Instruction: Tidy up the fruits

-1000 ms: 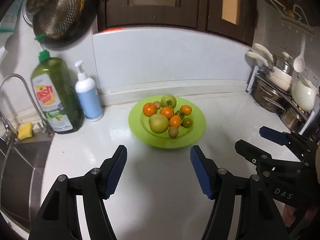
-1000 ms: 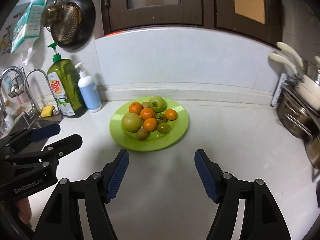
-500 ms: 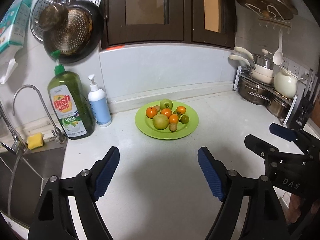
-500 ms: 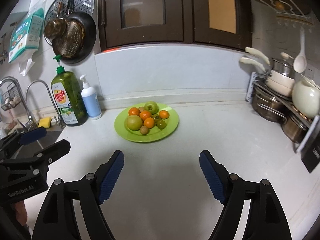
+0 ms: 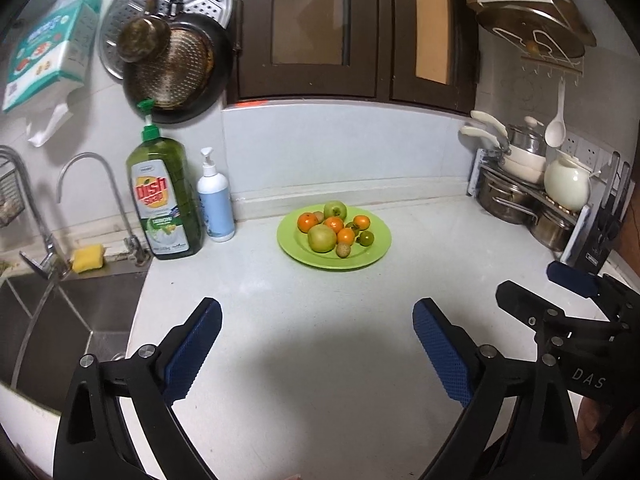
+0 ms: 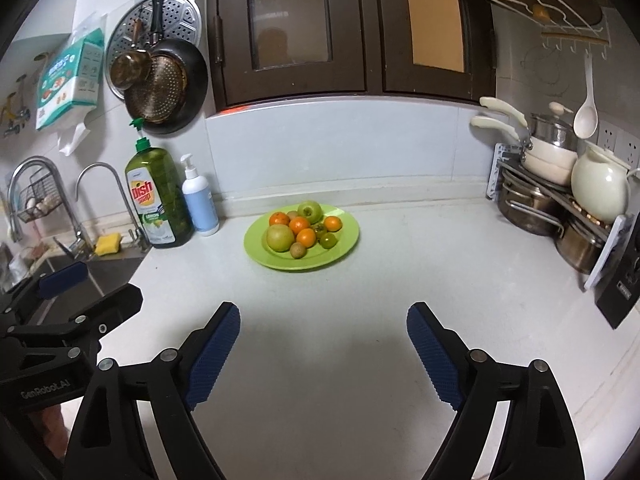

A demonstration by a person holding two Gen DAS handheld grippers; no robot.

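- Since a second ago both of my tools have drawn back from the green plate, which now sits smaller and farther off in both wrist views; the fruit on it has not shifted.
- Fruit is heaped in the middle of that plate, on the white bench near the back wall: a green apple at the rear, a big yellow-green round fruit front left, four small oranges, and a brown kiwi-like fruit at the front.
- Nearly everything is round, so I can name no long axis; the apple's stem dimple faces up toward me.
- Between the oranges sit small dark green fruits; I cannot tell what they are, and one behind the apple is mostly hidden.
- My left tool hangs over bare bench, jaws spread wide, nothing between the blue pads.
- My right tool is likewise spread wide and holds nothing, well short of the plate.
- Left of the plate stand a white pump bottle and a green dish soap bottle, then the sink, cut off by the frame.
- A rack of pots fills the right corner.
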